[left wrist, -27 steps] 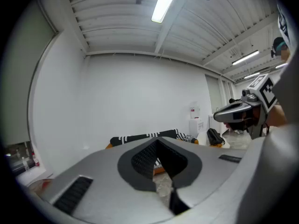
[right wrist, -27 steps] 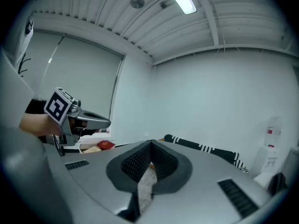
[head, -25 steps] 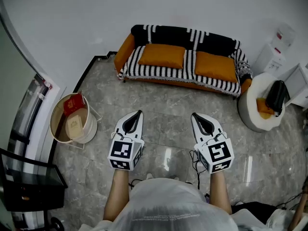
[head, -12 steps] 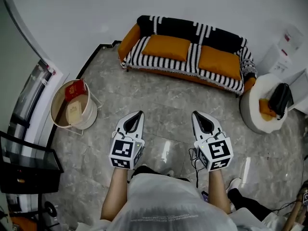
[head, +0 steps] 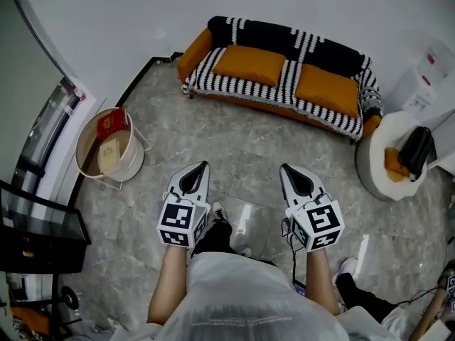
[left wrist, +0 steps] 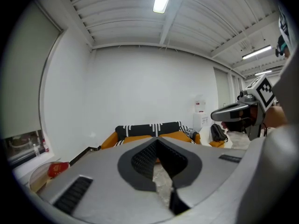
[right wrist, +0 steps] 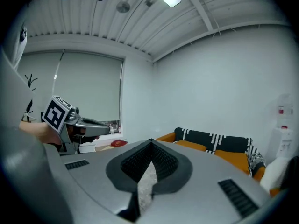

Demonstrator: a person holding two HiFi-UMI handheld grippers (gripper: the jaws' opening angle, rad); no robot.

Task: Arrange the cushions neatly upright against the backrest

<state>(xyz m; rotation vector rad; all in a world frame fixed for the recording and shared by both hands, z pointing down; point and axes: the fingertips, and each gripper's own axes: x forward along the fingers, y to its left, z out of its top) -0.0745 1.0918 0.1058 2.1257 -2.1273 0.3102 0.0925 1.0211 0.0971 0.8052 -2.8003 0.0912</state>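
Orange cushions [head: 248,65] flat on striped sofa [head: 266,34]

The left gripper [head: 202,168] and the right gripper [head: 286,170] are held side by side ahead of the torso, apart from each other, both pointing forward. The jaws of each are closed together with nothing between them. The left forearm [head: 170,279] and the right forearm [head: 322,281] extend forward, roughly parallel.

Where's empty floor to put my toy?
The grey marble floor between the black-and-white striped sofa and the left gripper and right gripper is bare. Crowded: by the round beige bin at left, the white round stool at right.
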